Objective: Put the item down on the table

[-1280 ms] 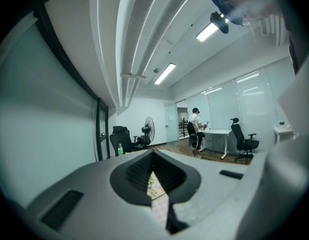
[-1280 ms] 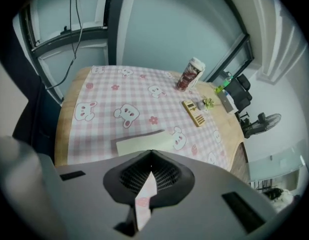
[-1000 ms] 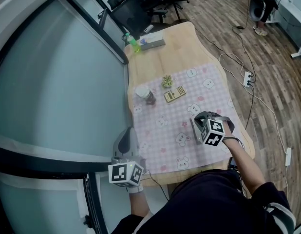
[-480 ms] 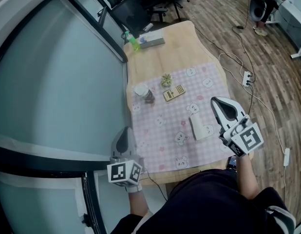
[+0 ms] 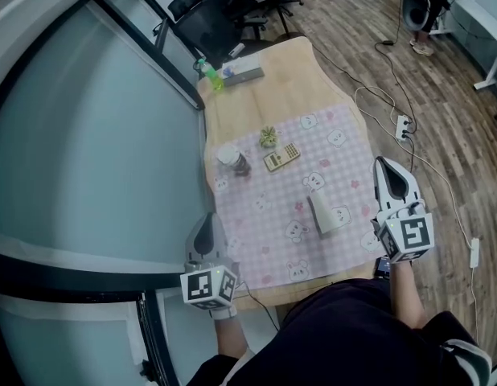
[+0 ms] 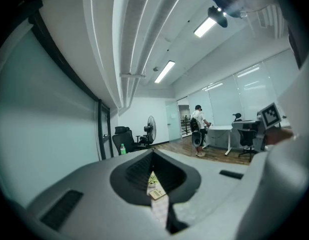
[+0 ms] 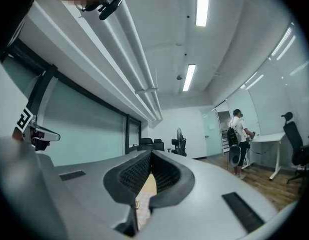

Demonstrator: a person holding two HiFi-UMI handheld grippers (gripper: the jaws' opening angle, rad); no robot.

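White box (image 5: pixel 324 214) lying flat on the pink checked cloth (image 5: pixel 264 203), toward the cloth's right side; the cloth, printed with small bears, covers the near half of a long wooden bench (image 5: pixel 269 99); neither tool touches the box.

Starting at the left, a pale glass partition (image 5: pixel 88 159) runs along the bench's left edge. The left tool (image 5: pixel 207 222) hangs at the bench's near left corner, pointing away from the person; its jaws are pressed together with nothing between them.

A little further in, on the far part of the cloth, a lidded cup (image 5: pixel 234 158) stands near the left edge; a small green plant (image 5: pixel 269 136) sits to its right; a tan calculator (image 5: pixel 281 157) lies just beside the plant, on the nearer side. At the bench's far left corner a green bottle (image 5: pixel 207 71) stands upright, with a flat grey object (image 5: pixel 244 74) close to its right on the bare wood.

To the right of the white box, and clearly apart from it, the right tool (image 5: pixel 387 167) is held over the bench's right edge; its jaws are closed tight and hold nothing.

Beyond the bench on the right, a wooden floor (image 5: pixel 441 95) carries white cables and a power strip (image 5: pixel 402 127); black office chairs (image 5: pixel 220 10) stand past the far end; a person (image 5: pixel 421 6) stands at the far right.
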